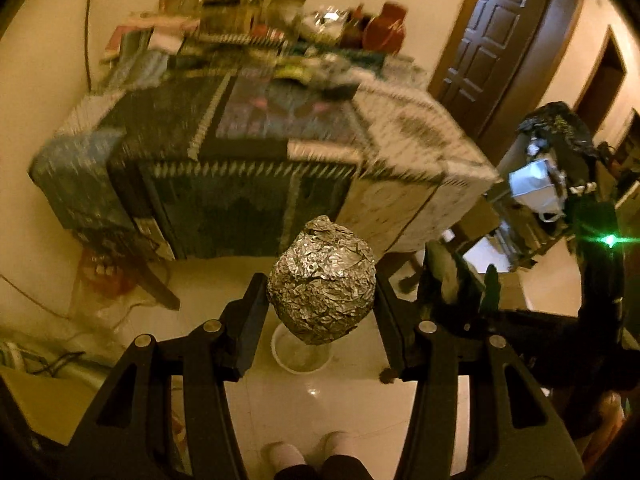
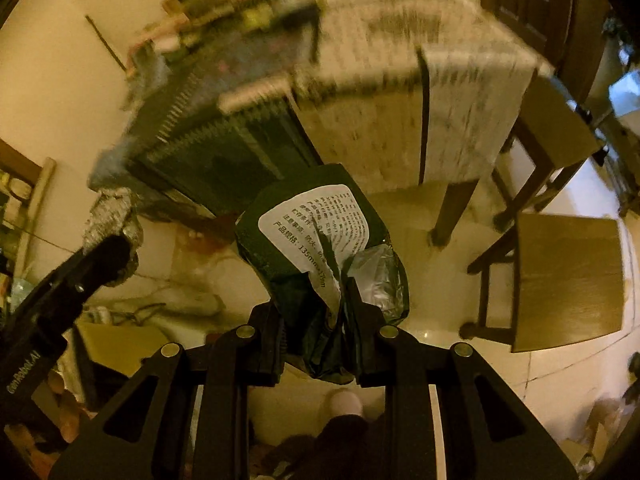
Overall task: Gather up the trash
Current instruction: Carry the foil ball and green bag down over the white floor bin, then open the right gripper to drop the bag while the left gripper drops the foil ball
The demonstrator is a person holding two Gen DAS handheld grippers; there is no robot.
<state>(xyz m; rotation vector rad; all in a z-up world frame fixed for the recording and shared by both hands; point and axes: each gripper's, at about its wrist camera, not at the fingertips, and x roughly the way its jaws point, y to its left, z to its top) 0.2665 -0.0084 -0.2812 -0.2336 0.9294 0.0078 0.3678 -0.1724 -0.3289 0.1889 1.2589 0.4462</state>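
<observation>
Left gripper: clamped on the foil ball, which is pinched between both fingers and held up in the air.
Foil ball: crumpled, silver, carried above a white bowl that is seen on the floor at 6 o'clock of it.
Right gripper: closed on the dark bag, which is gripped at its crumpled lower end.
Dark bag: held off the floor, its torn white label turned to the camera.
Table: blurred, draped with a patterned cloth, seen at 12 o'clock of both grippers.
Stool: wooden, stood on the floor at 3 o'clock of the bag.
Feet: glimpsed in white socks at 6 o'clock.
</observation>
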